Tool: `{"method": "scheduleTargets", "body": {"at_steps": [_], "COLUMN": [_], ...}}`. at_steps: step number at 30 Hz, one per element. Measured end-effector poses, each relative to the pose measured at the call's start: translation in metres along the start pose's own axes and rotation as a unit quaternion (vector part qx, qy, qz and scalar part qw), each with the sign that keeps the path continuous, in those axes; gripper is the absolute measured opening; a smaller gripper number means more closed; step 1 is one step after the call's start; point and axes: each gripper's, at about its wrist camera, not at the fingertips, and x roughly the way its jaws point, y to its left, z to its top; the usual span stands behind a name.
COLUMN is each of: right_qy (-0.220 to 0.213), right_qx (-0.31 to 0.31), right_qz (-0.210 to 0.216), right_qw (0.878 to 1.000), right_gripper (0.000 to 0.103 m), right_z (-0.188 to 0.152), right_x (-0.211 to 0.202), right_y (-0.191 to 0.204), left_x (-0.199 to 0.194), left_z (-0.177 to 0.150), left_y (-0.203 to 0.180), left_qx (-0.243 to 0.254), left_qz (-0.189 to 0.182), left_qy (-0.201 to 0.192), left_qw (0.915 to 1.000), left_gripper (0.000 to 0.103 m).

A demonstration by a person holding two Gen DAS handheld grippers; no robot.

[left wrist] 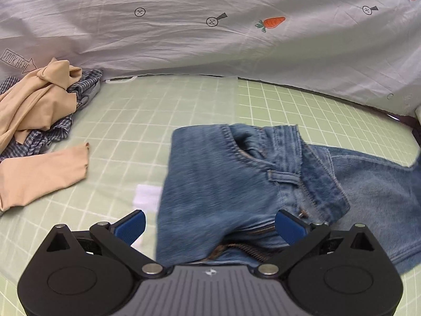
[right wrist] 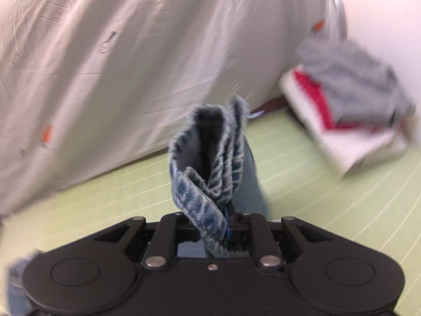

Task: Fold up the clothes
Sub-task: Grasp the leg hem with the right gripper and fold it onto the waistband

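A pair of blue jeans (left wrist: 226, 184) lies on the green grid mat (left wrist: 136, 121), waistband and fly toward me, one leg running off to the right. My left gripper (left wrist: 210, 226) stands open above the waist end, its blue pads (left wrist: 131, 226) spread wide and touching nothing. In the right wrist view, my right gripper (right wrist: 223, 226) is shut on a bunched, frayed hem of the jeans (right wrist: 208, 163), which sticks up between the fingers, lifted off the mat. That view is blurred.
A heap of beige and blue checked clothes (left wrist: 39, 105) lies at the mat's left. A folded stack of grey, red and white garments (right wrist: 350, 110) sits at the right. A white sheet with carrot prints (left wrist: 210, 26) hangs behind the mat.
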Motion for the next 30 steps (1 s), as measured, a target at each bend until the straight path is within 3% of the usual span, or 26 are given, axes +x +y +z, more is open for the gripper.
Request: {"method": "scheduleTargets", "body": {"at_steps": [2,4,6,7,8,10,11,14,16,20,23,28,30], "right_qy": [0.04,0.112,0.151,0.155,0.143,0.116,0.101,0.044,0.014,0.051,0.081,0.123,0.108], "right_qx": [0.003,-0.039,-0.083,-0.098,-0.097,-0.066,-0.049,-0.012,0.004,-0.026,-0.074,-0.162,-0.213], "right_qz": [0.007,0.014,0.008,0.007,0.014,0.04,0.054,0.073,0.054,-0.038,-0.076,-0.045,-0.048], "right_qw": [0.999,0.993,0.985,0.983,0.985,0.99,0.992,0.996,0.998,0.998,0.991,0.978,0.97], "right_gripper": [0.032,0.043,0.043,0.045,0.054,0.07,0.072,0.074,0.074,0.074,0.074,0.077,0.074], "right_z": [-0.029,-0.065,-0.088,-0.093,-0.09,-0.077,-0.07,-0.051,-0.043,-0.046,-0.066,-0.102,-0.116], "right_x": [0.013,0.039,0.049,0.048,0.042,0.027,0.018,-0.013,-0.021,0.004,0.017,0.034,0.032], "right_y": [0.032,0.06,0.079,0.086,0.088,0.082,0.08,0.067,0.054,0.034,0.032,0.061,0.082], "left_x": [0.0,0.001,0.001,0.001,0.001,0.004,0.006,0.01,0.012,0.016,0.013,0.01,0.01], "left_z": [0.001,0.003,0.005,0.006,0.007,0.009,0.008,0.004,0.0,-0.001,-0.004,-0.01,-0.011], "left_y": [0.008,0.014,0.02,0.022,0.025,0.028,0.028,0.024,0.019,0.015,0.015,0.018,0.022], "left_qx": [0.016,0.03,0.038,0.039,0.035,0.021,0.014,0.007,0.005,0.001,0.004,0.01,0.011], "left_qz": [-0.002,-0.002,0.0,0.002,0.001,-0.001,-0.005,-0.015,-0.02,-0.021,-0.02,-0.017,-0.013], "left_qy": [0.0,-0.002,-0.01,-0.015,-0.017,-0.015,-0.01,0.0,0.004,0.008,0.01,0.016,0.018], "left_qw": [0.9999,0.9996,0.9992,0.9991,0.9993,0.9997,0.9998,0.9999,0.9998,0.9997,0.9997,0.9997,0.9997], "left_gripper": [0.103,0.103,0.103,0.103,0.103,0.103,0.103,0.103,0.103,0.103,0.103,0.103,0.103]}}
